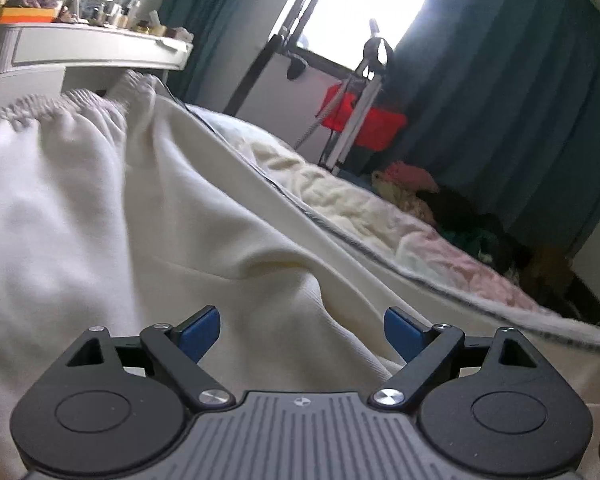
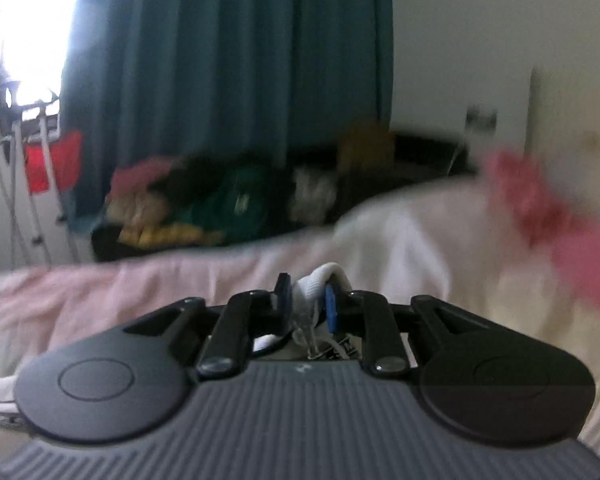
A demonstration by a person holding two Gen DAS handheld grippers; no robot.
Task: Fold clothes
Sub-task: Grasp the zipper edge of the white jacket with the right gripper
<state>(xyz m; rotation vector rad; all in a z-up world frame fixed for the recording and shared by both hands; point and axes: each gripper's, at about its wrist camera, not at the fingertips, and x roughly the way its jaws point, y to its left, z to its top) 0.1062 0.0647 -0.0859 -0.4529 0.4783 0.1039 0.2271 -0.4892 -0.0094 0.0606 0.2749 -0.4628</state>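
Left gripper: fingers spread apart above cream garment on bed | Right gripper: clamped on white fabric fold

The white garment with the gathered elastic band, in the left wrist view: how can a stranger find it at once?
Start at the white dressing table at upper left. Just below it, on the bed, lies the white garment, ahead of the open left gripper. Its ruffled elastic band along the top edge separates it from the smooth cream fabric beside it.
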